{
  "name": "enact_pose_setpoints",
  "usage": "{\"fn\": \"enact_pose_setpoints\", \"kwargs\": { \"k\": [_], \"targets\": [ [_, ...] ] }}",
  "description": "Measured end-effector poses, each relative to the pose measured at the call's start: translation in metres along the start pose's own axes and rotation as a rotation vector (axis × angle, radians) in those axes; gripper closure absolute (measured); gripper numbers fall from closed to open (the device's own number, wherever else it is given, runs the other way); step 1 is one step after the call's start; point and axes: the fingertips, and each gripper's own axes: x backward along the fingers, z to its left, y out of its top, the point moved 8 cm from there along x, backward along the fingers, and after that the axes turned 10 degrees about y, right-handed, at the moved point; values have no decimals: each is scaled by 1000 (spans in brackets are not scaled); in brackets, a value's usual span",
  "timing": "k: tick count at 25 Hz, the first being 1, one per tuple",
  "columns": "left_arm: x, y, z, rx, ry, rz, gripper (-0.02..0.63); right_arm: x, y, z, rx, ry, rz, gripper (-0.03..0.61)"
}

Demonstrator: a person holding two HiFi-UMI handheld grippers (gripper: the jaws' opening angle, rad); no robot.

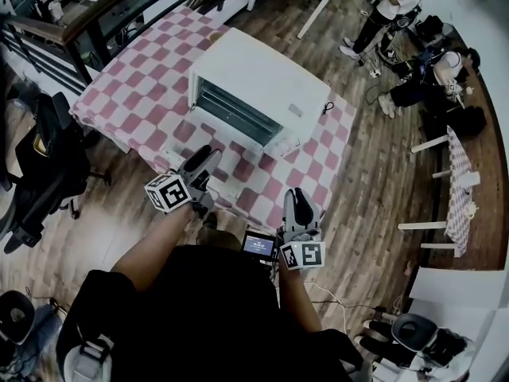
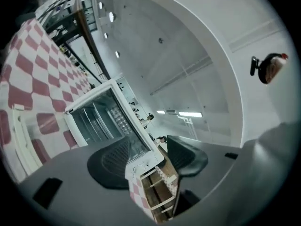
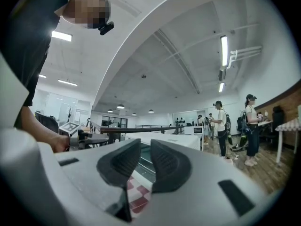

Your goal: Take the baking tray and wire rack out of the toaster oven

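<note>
Nearest, the person: seen from above in a dark top, one gripper in each hand, a small lit screen at the chest between the arms
Left gripper: tilted on its side at the table's near edge, aimed at the oven front; jaws spread with nothing between them, and the oven shows through the gap in the left gripper view
Right gripper: short of the table's near edge; jaws only narrowly apart, pads not touching, nothing pinched
Table: draped in a red-and-white checked cloth, on a wood floor
Toaster oven: white, standing on the cloth, dark front towards the person, apart from both grippers
Wire rack: thin bars show inside the oven in the left gripper view; the baking tray cannot be picked out
Background: a black office chair left of the table; people at the far right of the room
</note>
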Motion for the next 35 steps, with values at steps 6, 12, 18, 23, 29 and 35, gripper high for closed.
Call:
{"fn": "enact_pose_setpoints", "kwargs": {
  "k": [6, 12, 18, 23, 29, 35],
  "targets": [
    [-67, -7, 36, 305, 30, 26, 385, -36, -6, -48, -20, 45, 19, 509],
    [-117, -10, 69, 461, 71, 17, 385, -54, -18, -85, -36, 48, 17, 509],
    [-157, -13, 93, 511, 89, 34, 385, -60, -34, -104, -77, 28, 36, 509],
    [-181, -13, 105, 518, 118, 53, 385, -67, -35, -117, -80, 24, 36, 509],
    [-198, -13, 115, 539, 145, 60, 397, -67, -42, -128, -107, 14, 45, 509],
    [-216, -10, 119, 512, 145, 91, 434, -65, -44, -135, -125, 1, 51, 509]
  ]
}}
